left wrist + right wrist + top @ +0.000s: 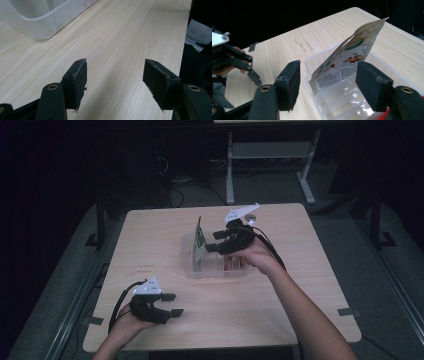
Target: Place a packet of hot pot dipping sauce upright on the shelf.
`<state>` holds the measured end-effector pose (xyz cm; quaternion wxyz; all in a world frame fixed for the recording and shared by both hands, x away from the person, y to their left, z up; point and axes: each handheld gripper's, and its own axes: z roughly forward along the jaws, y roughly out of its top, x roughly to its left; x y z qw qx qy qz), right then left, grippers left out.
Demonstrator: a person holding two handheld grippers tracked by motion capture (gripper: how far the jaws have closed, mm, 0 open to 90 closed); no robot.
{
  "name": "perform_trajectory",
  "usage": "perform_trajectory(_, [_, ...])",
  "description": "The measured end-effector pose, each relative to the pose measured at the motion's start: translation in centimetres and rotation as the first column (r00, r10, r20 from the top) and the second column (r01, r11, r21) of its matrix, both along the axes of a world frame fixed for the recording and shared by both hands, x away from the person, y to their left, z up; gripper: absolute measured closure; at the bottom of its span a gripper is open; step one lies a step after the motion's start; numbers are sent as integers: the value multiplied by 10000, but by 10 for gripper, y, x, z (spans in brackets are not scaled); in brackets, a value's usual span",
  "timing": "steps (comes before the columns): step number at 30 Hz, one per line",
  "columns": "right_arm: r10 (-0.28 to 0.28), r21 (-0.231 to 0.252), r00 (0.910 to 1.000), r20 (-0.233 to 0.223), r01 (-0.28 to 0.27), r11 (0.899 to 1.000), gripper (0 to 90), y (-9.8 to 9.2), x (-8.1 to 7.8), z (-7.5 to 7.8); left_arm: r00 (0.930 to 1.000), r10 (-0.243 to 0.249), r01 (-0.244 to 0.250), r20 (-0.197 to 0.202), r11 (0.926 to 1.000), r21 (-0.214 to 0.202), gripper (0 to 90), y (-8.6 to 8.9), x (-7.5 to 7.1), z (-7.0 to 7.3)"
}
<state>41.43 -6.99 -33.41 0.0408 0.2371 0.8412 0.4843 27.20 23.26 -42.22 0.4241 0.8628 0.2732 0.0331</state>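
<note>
A clear plastic bin (189,271) sits in the middle of the wooden table (150,235). A printed snack pouch (200,239) stands upright in it, leaning on the bin's left end wall. My right gripper (216,241) hovers over the bin just right of the pouch, open. In the right gripper view the pouch (347,55) stands beyond the spread jaws of my right gripper (328,82), and the pads do not touch it. My left gripper (172,305) rests near the table's front left, open and empty. Bare wood lies between the jaws of the left gripper (115,77).
Something red (233,264) lies in the bin under the right hand. In the left gripper view the bin's corner (37,25) shows at upper left. Table legs and a frame (270,165) stand on the dark floor behind the table.
</note>
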Motion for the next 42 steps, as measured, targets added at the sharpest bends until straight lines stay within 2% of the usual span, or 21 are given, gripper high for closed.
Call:
perform_trajectory(9, [42, 120, 9986, 522, -49, 9999, 318, -16, -21, 10, 10000, -59, 59, 50, 9999, 127, 319, 0, 0, 1])
perform_trajectory(14, [-20, 224, 9965, 833, 1, 9997, 300, -26, -33, 8, 10000, 12, -13, 77, 9999, 151, 269, -1, 1, 1])
perform_trajectory(17, [-58, 384, 9953, 962, 21, 9993, 282, -32, -42, 6, 9999, 77, -81, 129, 9996, 281, 240, -1, 1, 1])
perform_trajectory(23, [-184, 388, 9929, 1175, 139, 9991, 257, -43, -58, 0, 9999, 55, -61, 116, 9987, 501, 198, -4, 1, -1])
perform_trajectory(33, [-383, 74, 9898, 1369, 377, 9993, 231, -66, -88, -32, 10000, 26, -28, 31, 9980, 625, 188, -6, 1, -5])
perform_trajectory(38, [-684, -99, 9898, 1250, 701, 9975, 202, -80, -97, -48, 10000, -34, 32, 30, 9979, 649, 187, -6, 0, -5])
perform_trajectory(42, [-1055, -167, 9862, 1274, 1085, 9940, 179, -90, -104, -61, 9999, -117, 114, 37, 9974, 717, 188, -6, 0, -6])
